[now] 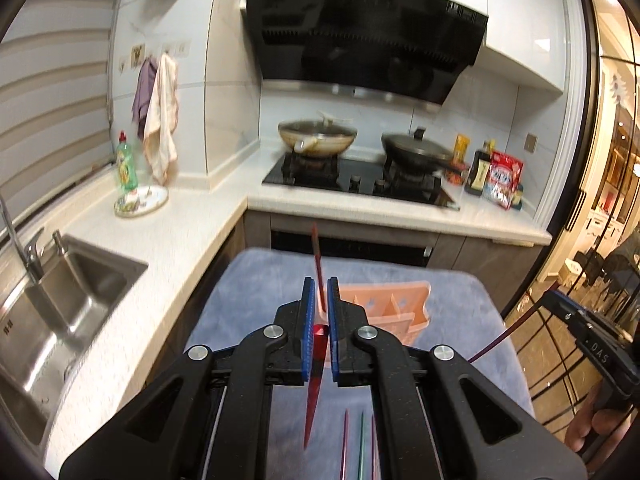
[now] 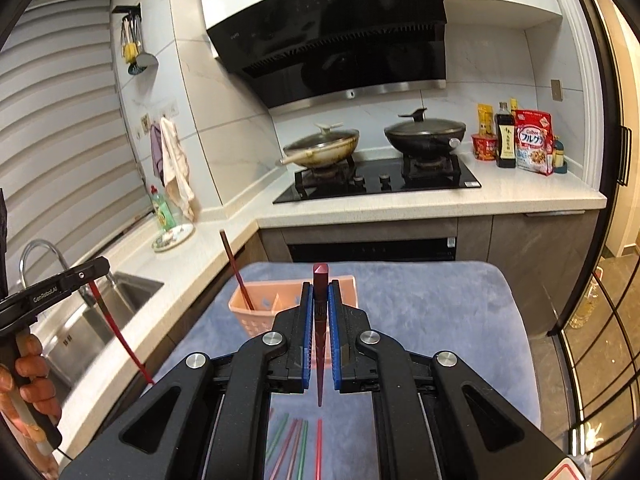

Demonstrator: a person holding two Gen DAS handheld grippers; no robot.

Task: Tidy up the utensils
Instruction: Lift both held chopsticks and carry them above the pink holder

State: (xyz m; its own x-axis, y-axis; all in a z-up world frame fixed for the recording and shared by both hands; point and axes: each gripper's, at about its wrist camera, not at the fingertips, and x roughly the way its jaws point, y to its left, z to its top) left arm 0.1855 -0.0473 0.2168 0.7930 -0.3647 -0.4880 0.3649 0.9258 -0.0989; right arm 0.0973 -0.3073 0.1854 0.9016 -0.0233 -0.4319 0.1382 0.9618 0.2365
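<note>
Two grippers each clamp one chopstick: my left gripper (image 1: 319,304) the red chopstick (image 1: 314,392), my right gripper (image 2: 320,300) the dark maroon chopstick (image 2: 320,320), tips down for the pink slotted plastic holder (image 2: 260,312).

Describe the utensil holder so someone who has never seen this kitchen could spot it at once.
Below the stove counter stands a table draped in a blue-grey towel. Near the towel's far edge sits the holder, a peach-pink plastic basket split by dividers, with one dark red chopstick leaning in its left compartment. Nothing else on the towel is a container; loose chopsticks lie nearer.
</note>
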